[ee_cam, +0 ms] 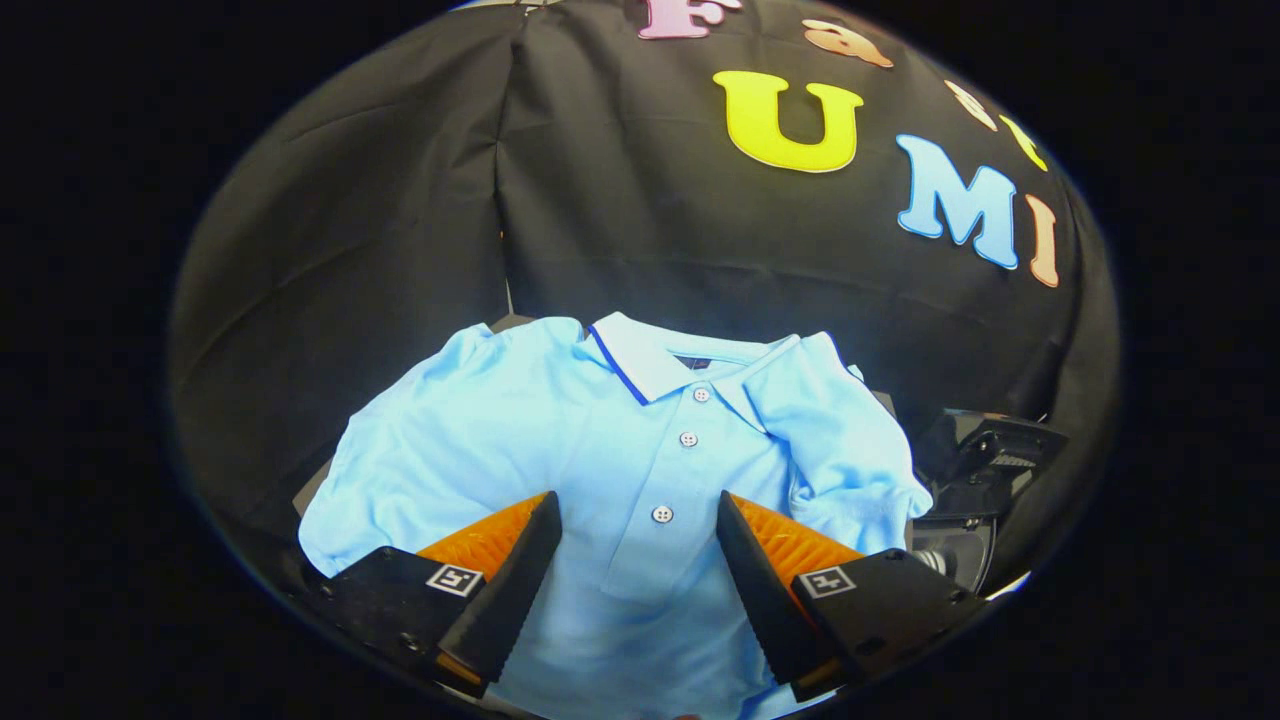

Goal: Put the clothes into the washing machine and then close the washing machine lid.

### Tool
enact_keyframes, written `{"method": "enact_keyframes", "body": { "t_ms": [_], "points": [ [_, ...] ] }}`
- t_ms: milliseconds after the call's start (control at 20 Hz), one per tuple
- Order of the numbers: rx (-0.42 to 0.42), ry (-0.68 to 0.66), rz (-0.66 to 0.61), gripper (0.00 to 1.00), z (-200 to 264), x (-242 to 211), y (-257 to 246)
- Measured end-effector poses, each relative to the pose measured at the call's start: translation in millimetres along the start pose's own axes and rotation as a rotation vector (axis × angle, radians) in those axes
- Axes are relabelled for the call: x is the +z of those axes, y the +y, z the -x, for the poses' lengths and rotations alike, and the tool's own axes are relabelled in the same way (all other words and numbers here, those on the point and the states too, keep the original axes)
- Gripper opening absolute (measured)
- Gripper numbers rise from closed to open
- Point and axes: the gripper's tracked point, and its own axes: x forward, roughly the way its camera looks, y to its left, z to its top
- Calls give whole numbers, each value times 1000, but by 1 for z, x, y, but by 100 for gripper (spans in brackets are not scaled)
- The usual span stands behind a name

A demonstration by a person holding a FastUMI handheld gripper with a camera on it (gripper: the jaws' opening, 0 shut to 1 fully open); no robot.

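Hovering over the light blue polo shirt, my fingers spread wide, gripping nothing; it lies flat just ahead on the tabletop. Nothing loaded yet, I reckon; lid-closing remains.

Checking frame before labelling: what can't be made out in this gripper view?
- Polo shirt: hem runs below the open gripper, cut off by the view's edge; the fingers cover parts of it.
- Surface under the shirt: covered by the fabric.
- Dark device beside the shirt: partly cut off, too dark to identify.
- Finger contact with the shirt: cannot tell.
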Motion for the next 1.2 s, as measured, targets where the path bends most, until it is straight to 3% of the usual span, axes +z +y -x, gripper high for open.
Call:
{"method": "enact_keyframes", "body": {
  "t_ms": [150,200,300,500,600,700,850,900,1200],
  "points": [
    [8,-28,19,99,-1,-2,5],
    [6,-35,21,94,2,1,4],
    [21,-37,22,94,1,0,7],
    [23,-3,16,57,4,1,8],
    [39,9,41,33,4,1,11],
    [19,-1,-18,9,6,1,10],
    [20,-24,17,9,6,3,11],
    [20,-22,11,2,15,3,11],
    [41,-26,-69,2,10,9,12]
  ]
}}
